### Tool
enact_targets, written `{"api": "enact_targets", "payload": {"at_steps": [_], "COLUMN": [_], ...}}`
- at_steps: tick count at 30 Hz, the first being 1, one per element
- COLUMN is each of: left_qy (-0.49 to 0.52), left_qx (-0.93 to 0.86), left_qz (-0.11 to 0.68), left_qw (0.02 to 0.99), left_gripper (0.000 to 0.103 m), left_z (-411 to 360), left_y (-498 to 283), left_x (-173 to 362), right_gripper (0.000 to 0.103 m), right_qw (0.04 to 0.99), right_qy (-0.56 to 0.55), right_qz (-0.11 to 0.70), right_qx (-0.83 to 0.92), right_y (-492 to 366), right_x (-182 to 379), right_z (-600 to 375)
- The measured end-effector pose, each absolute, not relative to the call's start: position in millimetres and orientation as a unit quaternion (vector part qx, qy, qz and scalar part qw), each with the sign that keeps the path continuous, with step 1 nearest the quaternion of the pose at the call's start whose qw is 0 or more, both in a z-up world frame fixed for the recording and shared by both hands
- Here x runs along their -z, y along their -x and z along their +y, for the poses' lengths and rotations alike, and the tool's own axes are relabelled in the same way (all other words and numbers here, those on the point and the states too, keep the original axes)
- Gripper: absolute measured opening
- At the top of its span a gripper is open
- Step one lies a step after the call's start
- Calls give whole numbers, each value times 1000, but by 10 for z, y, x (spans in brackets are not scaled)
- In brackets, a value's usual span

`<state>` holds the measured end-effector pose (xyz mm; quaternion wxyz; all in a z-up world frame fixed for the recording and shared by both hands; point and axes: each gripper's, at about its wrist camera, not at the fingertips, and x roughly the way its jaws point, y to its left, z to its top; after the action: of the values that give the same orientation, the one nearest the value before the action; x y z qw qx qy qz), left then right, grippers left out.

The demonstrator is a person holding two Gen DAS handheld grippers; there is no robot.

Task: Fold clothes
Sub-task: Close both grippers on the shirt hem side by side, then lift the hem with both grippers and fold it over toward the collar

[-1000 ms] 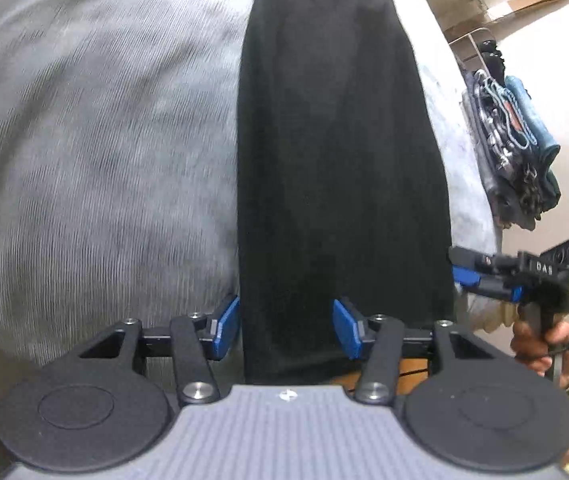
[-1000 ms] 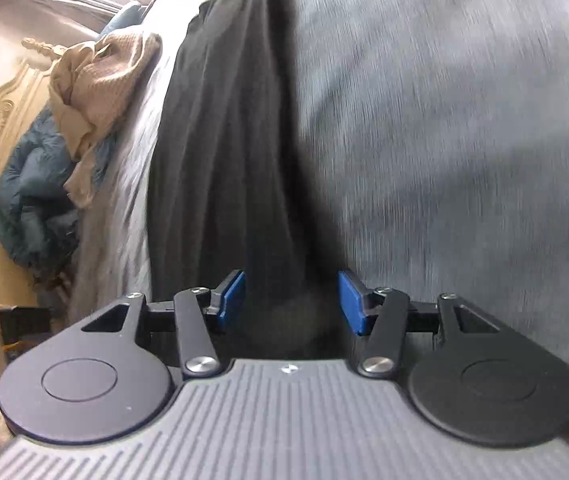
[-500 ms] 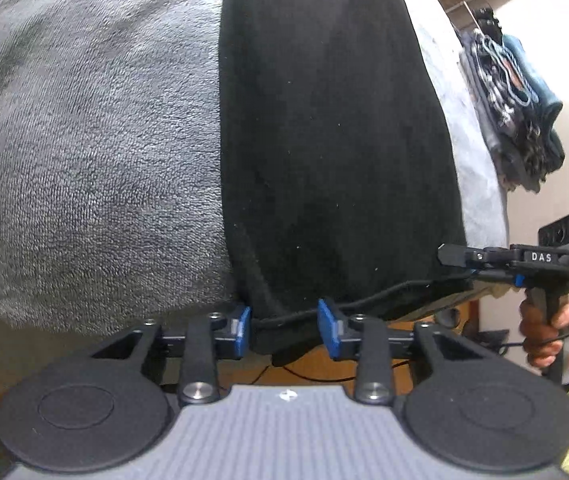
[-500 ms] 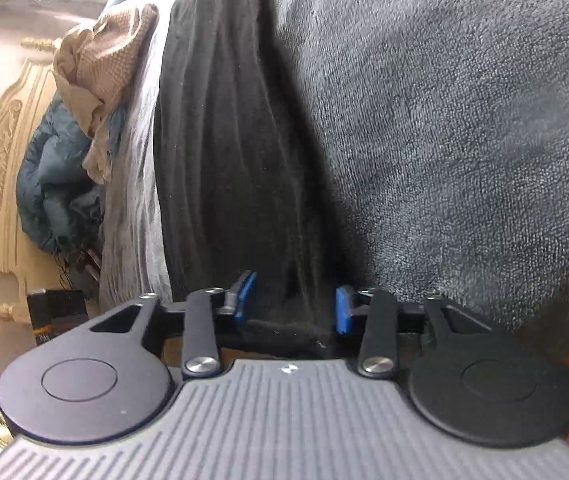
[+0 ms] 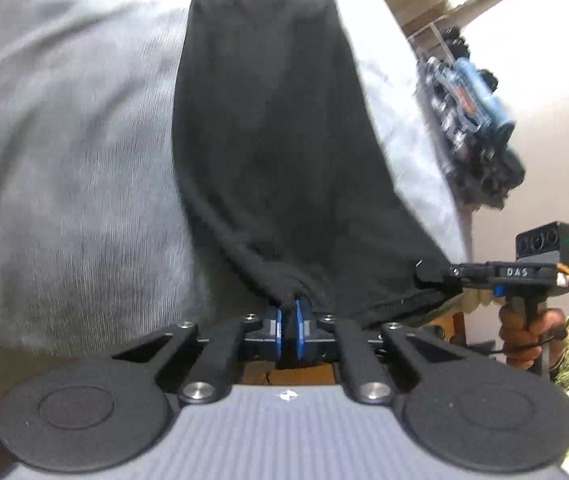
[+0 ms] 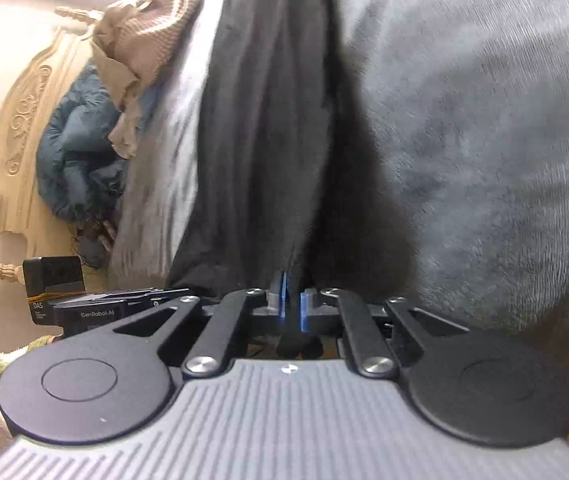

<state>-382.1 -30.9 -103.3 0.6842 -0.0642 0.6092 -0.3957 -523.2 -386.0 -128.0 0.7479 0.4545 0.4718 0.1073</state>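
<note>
The black garment lies lengthwise on the grey blanket, its near hem lifted off the bed edge. Your left gripper is closing its jaws, the hem's left part bunched between the blue pads. Your right gripper pinches the hem's right part, jaws nearly together. A tan garment and blue bundle sit far left.

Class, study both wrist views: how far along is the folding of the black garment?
Done: the black garment lies as a long strip on the grey blanket. In hand: the left gripper and right gripper pinch its near edge, bunching the cloth. Left: carrying that edge over to make the fold; none shows yet.
</note>
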Motion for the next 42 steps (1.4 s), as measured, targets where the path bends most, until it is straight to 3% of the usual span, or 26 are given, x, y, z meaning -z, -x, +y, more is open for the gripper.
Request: {"api": "enact_targets", "payload": {"at_steps": [16, 42], "left_qy": [125, 201], "left_qx": [397, 345], "left_qz": [510, 465], "left_qw": [753, 790], "left_gripper": [7, 7], "left_z": [-620, -1617], "left_y": [2819, 451], "left_x": [447, 1049], "right_gripper": [4, 4], "right_qw": [827, 864], "right_qy": [-422, -436], "right_qz": [342, 250], "right_qx": [-140, 7], "right_y": [4491, 2484], "right_x": [734, 955], "right_z": [-4231, -4872]}}
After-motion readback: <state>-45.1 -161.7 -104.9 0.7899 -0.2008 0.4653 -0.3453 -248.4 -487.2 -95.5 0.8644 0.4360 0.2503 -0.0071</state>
